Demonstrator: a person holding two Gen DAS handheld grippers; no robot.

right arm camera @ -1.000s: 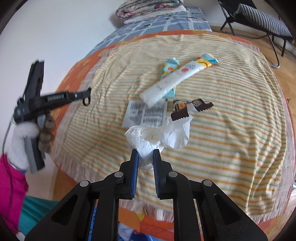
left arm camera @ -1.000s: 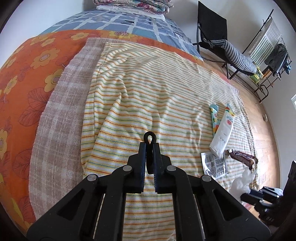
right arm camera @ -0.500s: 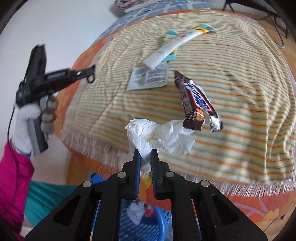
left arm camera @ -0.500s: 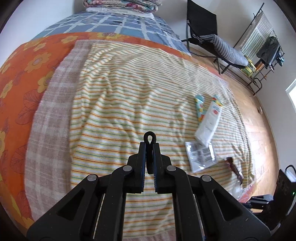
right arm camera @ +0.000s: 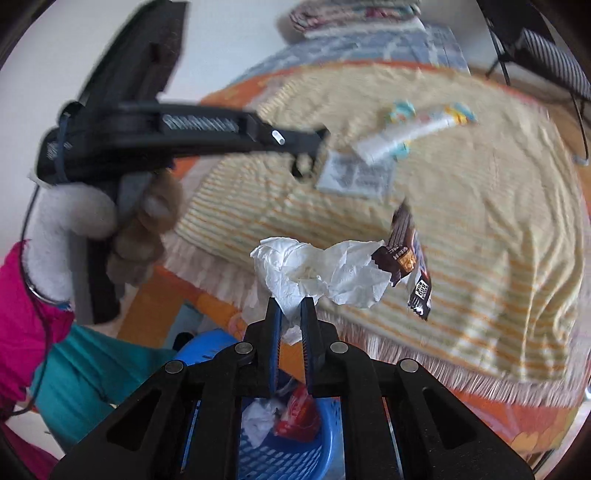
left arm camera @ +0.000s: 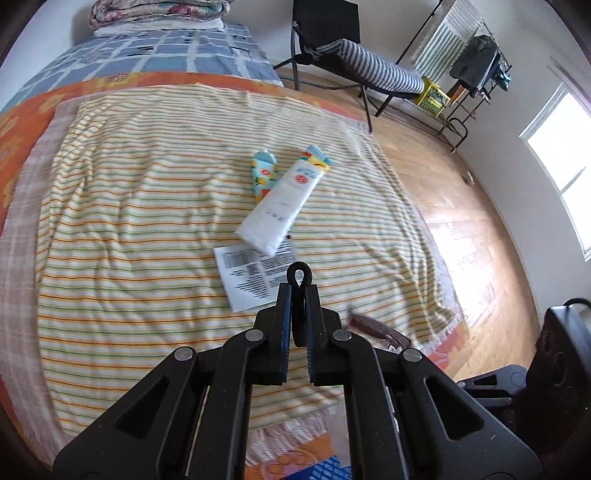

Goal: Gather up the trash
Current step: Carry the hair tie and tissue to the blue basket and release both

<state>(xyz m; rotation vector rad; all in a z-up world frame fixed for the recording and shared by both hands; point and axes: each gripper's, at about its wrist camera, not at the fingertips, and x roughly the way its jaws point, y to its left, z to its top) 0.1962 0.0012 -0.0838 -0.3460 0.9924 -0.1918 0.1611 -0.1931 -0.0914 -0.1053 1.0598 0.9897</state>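
My right gripper is shut on a crumpled white tissue, with a brown candy wrapper hanging from its right end. It holds them off the bed's edge, above a blue basket that holds trash. My left gripper is shut and empty, above the striped towel near a printed paper label. A white tube and a small teal tube lie beyond it. The left gripper also shows in the right wrist view.
The bed has an orange flowered cover and folded bedding at its head. A black chair with a striped cushion and a clothes rack stand on the wooden floor to the right.
My right gripper has pulled the tissue and wrapper off the bed and now holds them over the blue basket. My left gripper has swung right, toward the label and tubes.
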